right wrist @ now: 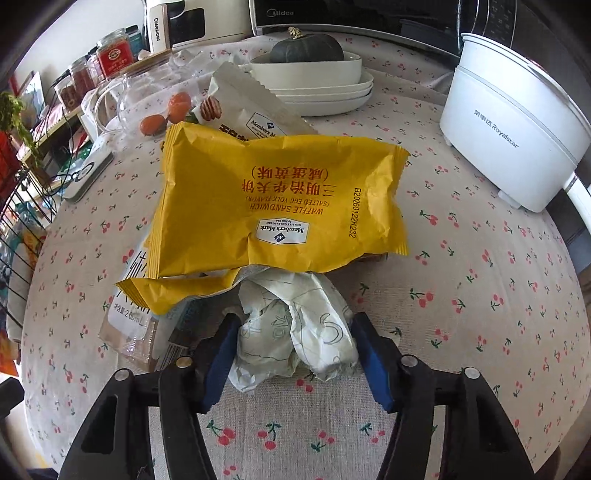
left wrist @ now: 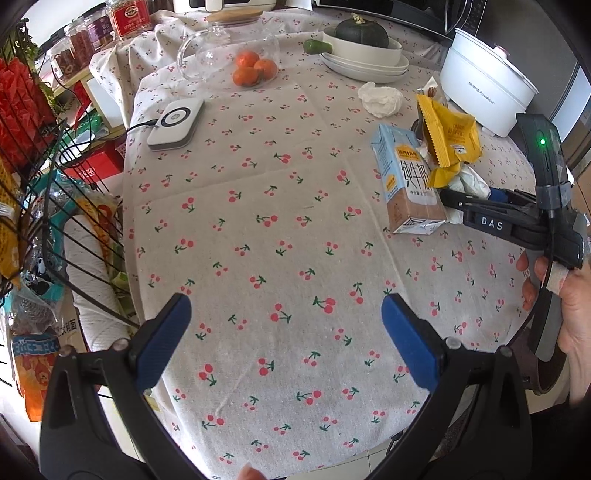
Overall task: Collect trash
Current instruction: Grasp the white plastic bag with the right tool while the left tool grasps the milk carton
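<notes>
We see bright, even daylight and soft shadows; both fisheye views stay sharp centrally, bending and darkening toward black corners.

Home kitchen, microwave (right wrist: 332,14), cooker (right wrist: 509,129), squash (right wrist: 306,48)

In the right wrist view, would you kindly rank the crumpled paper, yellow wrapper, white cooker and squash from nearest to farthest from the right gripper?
1. Crumpled paper: between the right gripper's fingers, pads against it.
2. Yellow wrapper: just beyond the paper, centre.
3. White cooker: farther back, on the right.
4. Squash: in a white dish at the table's far edge, centre.
</notes>
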Demonstrator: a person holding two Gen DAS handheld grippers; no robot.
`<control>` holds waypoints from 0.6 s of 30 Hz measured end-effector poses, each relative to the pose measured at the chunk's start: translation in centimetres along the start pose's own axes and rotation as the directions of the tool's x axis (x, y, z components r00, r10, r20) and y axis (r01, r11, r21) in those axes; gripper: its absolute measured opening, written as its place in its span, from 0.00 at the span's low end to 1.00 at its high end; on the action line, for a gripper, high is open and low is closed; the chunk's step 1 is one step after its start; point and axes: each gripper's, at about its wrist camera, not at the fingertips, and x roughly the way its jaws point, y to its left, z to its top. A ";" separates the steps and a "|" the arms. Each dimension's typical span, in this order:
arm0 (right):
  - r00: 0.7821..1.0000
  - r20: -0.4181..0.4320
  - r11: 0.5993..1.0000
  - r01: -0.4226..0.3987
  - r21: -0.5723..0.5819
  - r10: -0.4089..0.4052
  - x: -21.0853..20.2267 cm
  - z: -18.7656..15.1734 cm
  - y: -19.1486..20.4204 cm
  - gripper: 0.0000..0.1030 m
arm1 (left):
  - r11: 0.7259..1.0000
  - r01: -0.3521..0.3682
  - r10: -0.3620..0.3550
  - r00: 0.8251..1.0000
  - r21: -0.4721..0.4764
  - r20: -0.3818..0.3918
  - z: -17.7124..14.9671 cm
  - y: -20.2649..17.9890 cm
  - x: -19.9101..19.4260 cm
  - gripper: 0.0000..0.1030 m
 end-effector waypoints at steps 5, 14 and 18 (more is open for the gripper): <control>0.998 -0.008 0.997 -0.056 0.059 0.056 -0.8 -0.2 -2.0 0.39 | 0.999 0.044 -0.044 0.999 -0.015 -0.015 1.0 -1.3 1.2 0.99; 0.996 -0.043 0.991 -0.068 0.117 0.073 -4.4 -2.3 -5.5 0.37 | 0.993 0.120 -0.120 0.993 0.006 -0.016 2.9 -6.4 3.3 0.99; 0.997 -0.043 0.989 -0.065 0.136 0.071 -6.3 -3.3 -7.1 0.37 | 0.993 0.114 -0.114 0.993 -0.013 -0.009 3.8 -7.5 4.7 0.99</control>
